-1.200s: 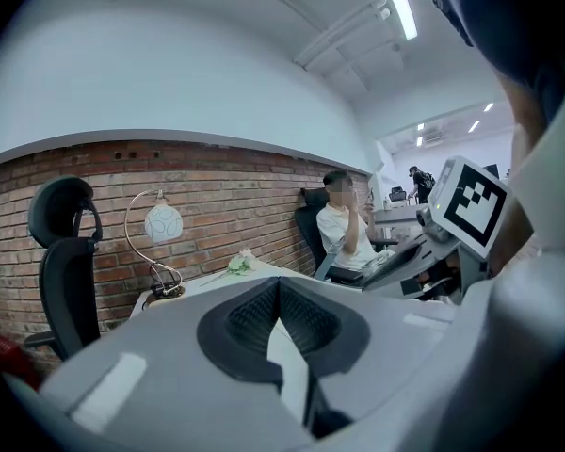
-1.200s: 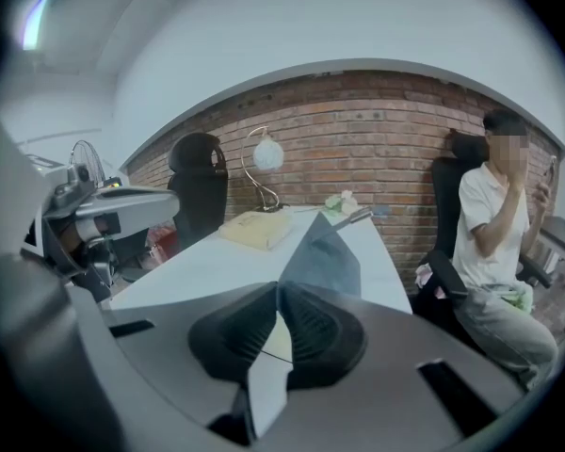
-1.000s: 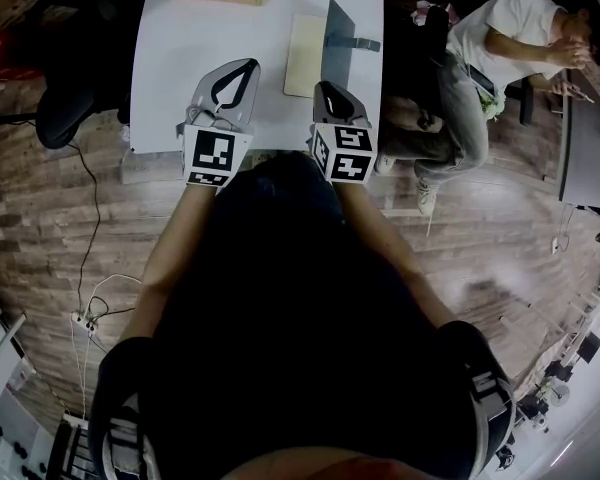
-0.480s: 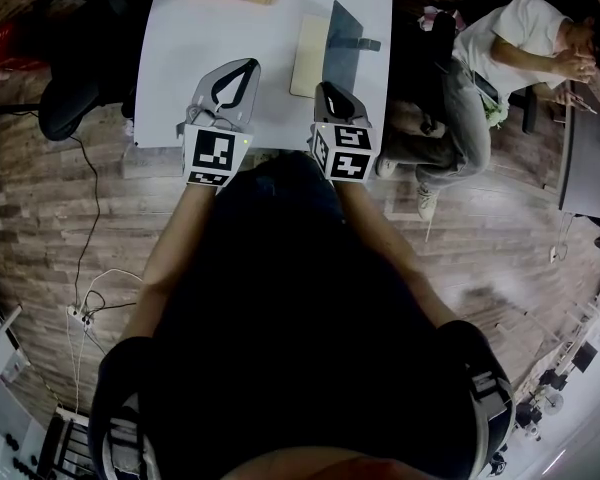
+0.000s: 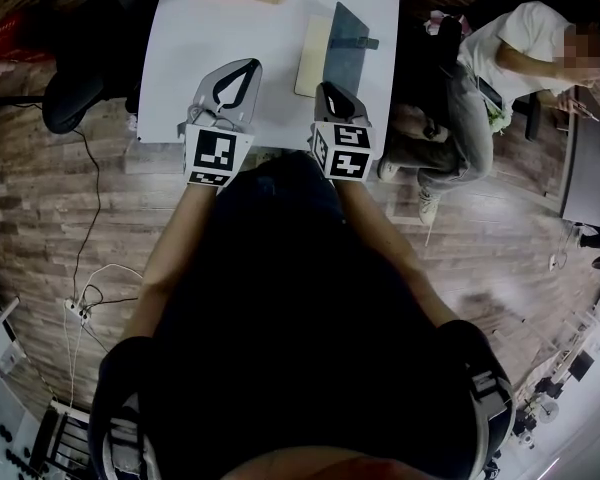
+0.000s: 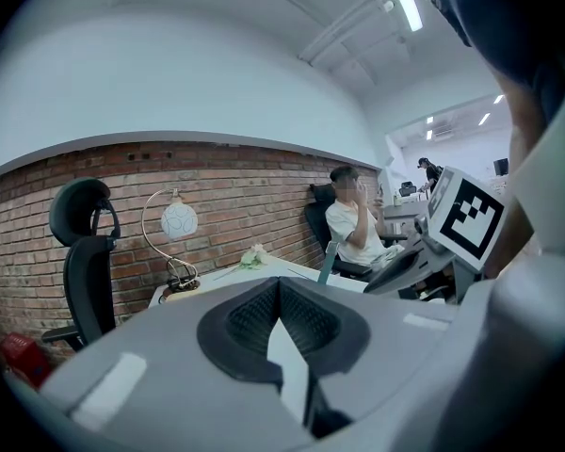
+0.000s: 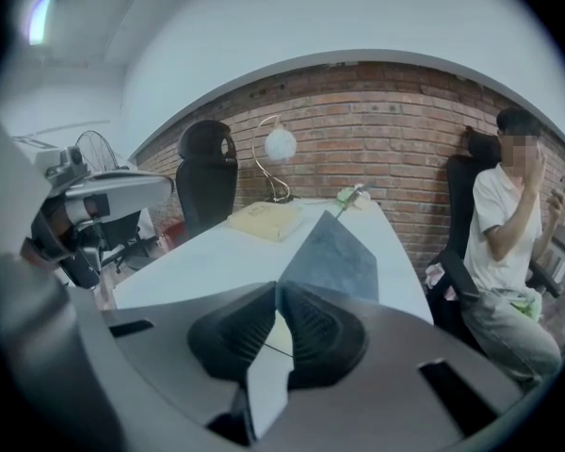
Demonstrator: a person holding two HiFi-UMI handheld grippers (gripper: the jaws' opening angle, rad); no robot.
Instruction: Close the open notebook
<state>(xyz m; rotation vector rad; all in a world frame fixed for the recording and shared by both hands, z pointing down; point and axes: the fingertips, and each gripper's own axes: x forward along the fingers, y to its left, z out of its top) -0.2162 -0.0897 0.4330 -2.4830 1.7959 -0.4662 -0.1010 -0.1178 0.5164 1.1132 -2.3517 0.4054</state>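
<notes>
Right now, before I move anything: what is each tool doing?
Left tool: closed, holding nothing.
Right tool: closed on the raised notebook cover, at its near edge.

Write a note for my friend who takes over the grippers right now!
Left gripper: shut, empty, over the table.
Right gripper: shut, apparently pinching the near edge of the notebook by its dark cover.
Position: it lies on the white table, cover raised roughly upright, cream page showing.
Done: cover lifted partway.
To do: swing the cover down onto the page, then let go.
</notes>
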